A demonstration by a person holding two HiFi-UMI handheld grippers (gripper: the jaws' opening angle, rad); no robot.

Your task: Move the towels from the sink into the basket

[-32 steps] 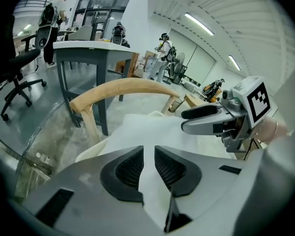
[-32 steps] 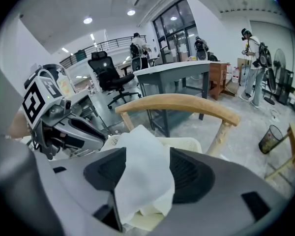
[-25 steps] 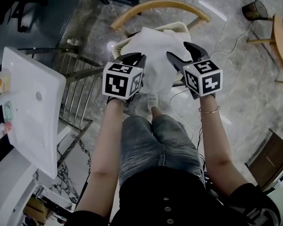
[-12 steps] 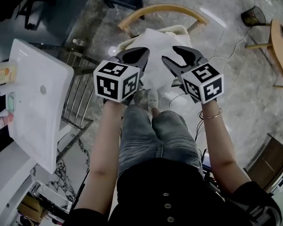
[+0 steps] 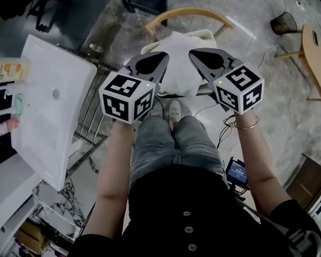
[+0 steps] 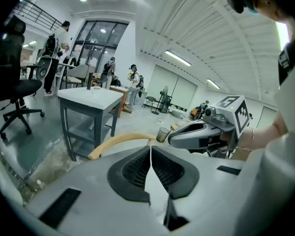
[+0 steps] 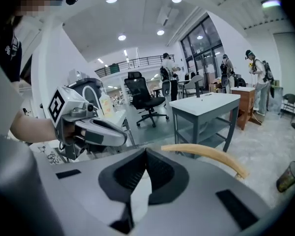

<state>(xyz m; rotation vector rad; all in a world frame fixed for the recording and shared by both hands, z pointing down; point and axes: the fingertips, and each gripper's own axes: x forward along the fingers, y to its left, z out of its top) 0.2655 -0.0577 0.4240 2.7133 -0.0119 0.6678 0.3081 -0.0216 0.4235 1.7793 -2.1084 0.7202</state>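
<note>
A white towel (image 5: 177,68) hangs between my two grippers, above a white basket (image 5: 205,34) with a curved wooden handle (image 5: 187,12). In the head view my left gripper (image 5: 163,57) holds the towel's left edge and my right gripper (image 5: 196,53) its right edge. The left gripper view shows the left gripper (image 6: 150,150) shut, with a sliver of white cloth pinched between its pads. My right gripper (image 7: 145,152) is likewise shut on white cloth in its own view. The white sink (image 5: 48,116) stands to the left, with no towel visible in it.
Bottles (image 5: 10,68) stand at the sink's far side, and a metal rack (image 5: 91,108) sits between sink and basket. A small bin (image 5: 286,21) and a wooden table (image 5: 316,52) are at the right. A grey table (image 6: 91,100) and an office chair (image 6: 17,87) stand beyond.
Both grippers have risen toward the camera, drawing the towel's top edge up out of the basket. The sink now shows further right in the head view.
</note>
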